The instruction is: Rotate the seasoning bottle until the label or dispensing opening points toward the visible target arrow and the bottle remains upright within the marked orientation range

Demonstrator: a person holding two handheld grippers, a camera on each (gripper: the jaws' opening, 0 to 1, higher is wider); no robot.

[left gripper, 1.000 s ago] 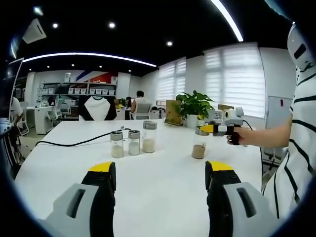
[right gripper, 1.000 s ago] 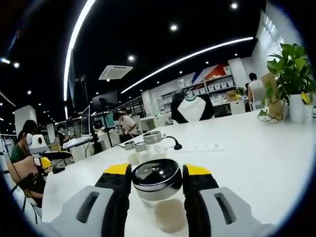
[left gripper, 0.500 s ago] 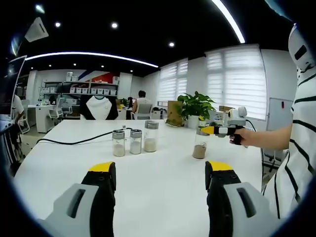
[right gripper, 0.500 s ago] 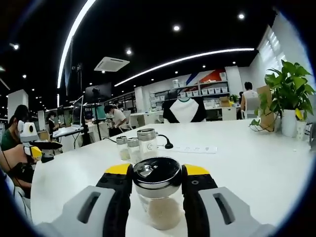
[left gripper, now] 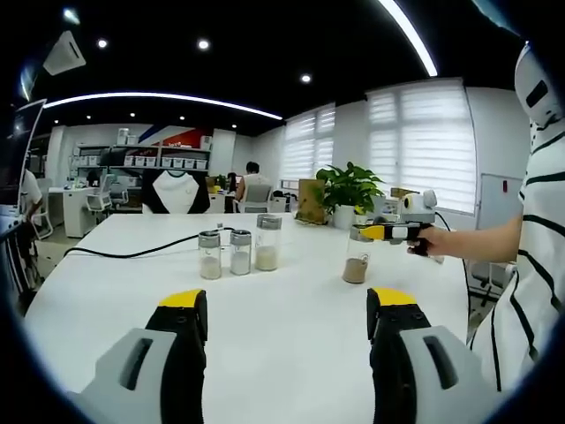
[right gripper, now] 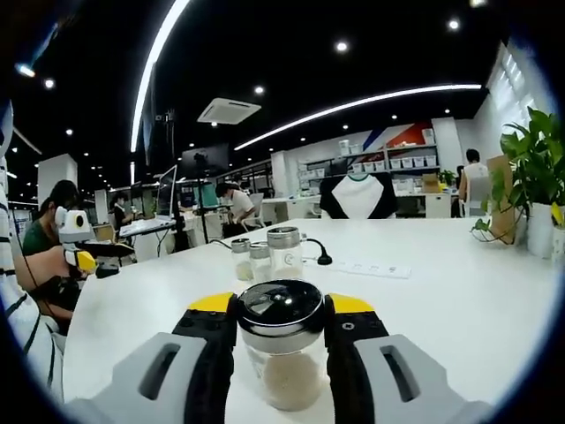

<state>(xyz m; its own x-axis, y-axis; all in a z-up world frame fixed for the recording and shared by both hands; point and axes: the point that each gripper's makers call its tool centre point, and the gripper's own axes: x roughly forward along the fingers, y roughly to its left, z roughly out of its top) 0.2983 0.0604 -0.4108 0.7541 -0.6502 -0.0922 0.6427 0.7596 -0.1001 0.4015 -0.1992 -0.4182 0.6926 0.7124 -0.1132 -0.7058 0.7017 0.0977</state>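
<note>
Office lights are glowing over a big white table [left gripper: 291,327] that is carrying everything. Near its far edge, three spare jars [left gripper: 237,253] are standing in a row, touching. Toward the right edge, the right gripper [right gripper: 281,311] is clamping the upright seasoning bottle [right gripper: 282,349] by its black cap. Nearer, the left gripper [left gripper: 289,320] is hovering with jaws spread, holding nothing.

Seasoning bottle [right gripper: 281,349] with both sides covered by the right gripper [right gripper: 281,309] jaws, its label and opening direction unreadable, no arrow mark discernible on the white table [left gripper: 282,300], three far jars [left gripper: 237,252] too small to read
</note>
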